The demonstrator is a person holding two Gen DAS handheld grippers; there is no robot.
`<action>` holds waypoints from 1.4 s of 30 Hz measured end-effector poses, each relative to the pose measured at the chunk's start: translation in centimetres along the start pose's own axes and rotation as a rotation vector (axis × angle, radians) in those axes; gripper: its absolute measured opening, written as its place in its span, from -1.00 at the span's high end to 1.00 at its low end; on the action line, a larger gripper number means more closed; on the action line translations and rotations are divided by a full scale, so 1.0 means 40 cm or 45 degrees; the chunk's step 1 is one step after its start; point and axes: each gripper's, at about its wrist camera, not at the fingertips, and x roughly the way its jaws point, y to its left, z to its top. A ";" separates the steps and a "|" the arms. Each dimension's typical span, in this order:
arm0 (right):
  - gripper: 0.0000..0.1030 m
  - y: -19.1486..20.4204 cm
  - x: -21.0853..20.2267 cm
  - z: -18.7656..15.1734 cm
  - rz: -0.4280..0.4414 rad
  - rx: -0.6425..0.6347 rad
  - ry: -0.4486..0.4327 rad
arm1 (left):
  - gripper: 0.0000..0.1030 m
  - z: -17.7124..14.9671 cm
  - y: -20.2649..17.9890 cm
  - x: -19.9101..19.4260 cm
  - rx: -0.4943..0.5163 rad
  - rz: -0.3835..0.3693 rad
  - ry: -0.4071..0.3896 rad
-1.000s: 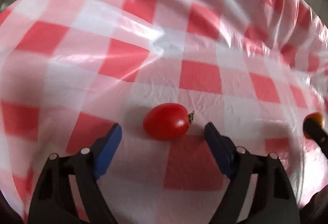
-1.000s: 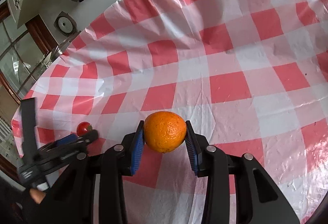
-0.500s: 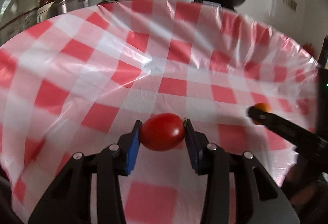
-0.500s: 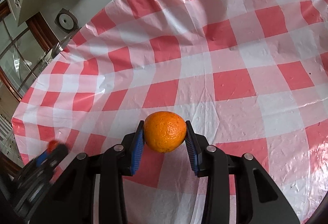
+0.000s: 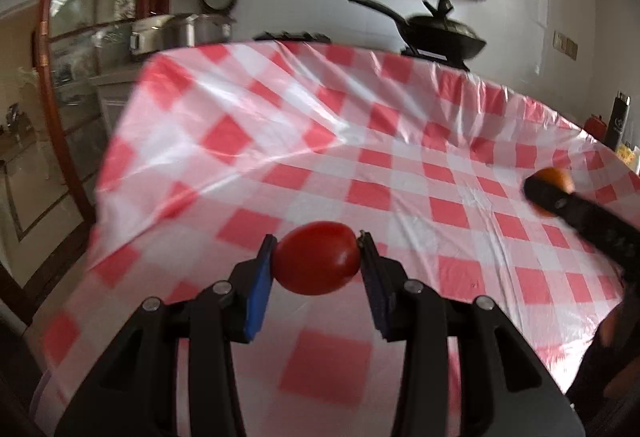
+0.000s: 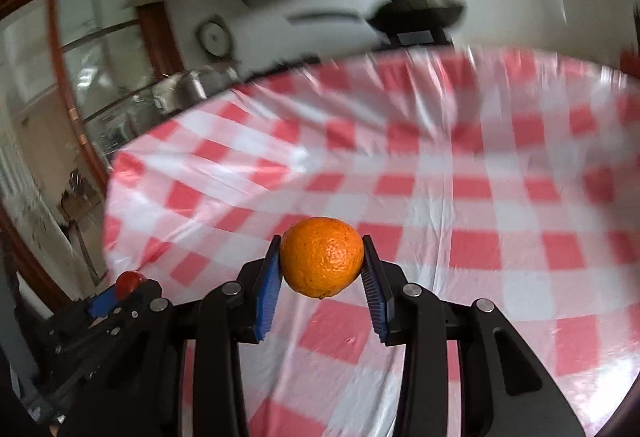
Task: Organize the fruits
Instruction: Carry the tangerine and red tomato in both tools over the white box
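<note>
Tomato [image 5: 316, 263] sits clamped between the blue pads of the left gripper [image 5: 317, 269], lifted clear of the checked tablecloth [image 5: 400, 165]; the jaws are narrowed onto it. Orange [image 6: 322, 256] is gripped likewise by the right gripper [image 6: 322, 269], jaws closed on its sides, above the cloth. Step in hand, by judgement: carrying both fruits — pickup is done, placement is not. Next move calls for a destination and a gentle release, the tomato being soft. Containers: none for fruit is visible; a lidded wok [image 5: 438, 31] stands behind the table.
</note>
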 end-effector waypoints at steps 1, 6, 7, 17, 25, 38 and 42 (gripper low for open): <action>0.26 0.016 -0.024 -0.001 -0.002 -0.027 -0.030 | 0.18 -0.010 0.019 -0.028 -0.014 0.008 -0.015; 0.26 0.123 -0.146 -0.026 0.043 -0.178 -0.135 | 0.18 -0.051 0.095 -0.127 -0.057 0.035 -0.060; 0.26 0.135 -0.154 -0.030 0.054 -0.194 -0.133 | 0.18 -0.059 0.112 -0.144 -0.064 0.040 -0.065; 0.26 0.316 -0.211 -0.141 0.183 -0.382 -0.038 | 0.17 -0.131 0.221 -0.243 -0.089 0.092 -0.061; 0.26 0.444 -0.215 -0.224 0.282 -0.548 0.036 | 0.17 -0.223 0.309 -0.280 -0.136 0.142 0.001; 0.26 0.680 -0.187 -0.466 0.531 -0.971 0.258 | 0.17 -0.453 0.489 -0.261 -0.372 0.270 0.245; 0.26 0.724 -0.158 -0.550 0.585 -1.074 0.366 | 0.17 -0.538 0.559 -0.238 -0.510 0.335 0.352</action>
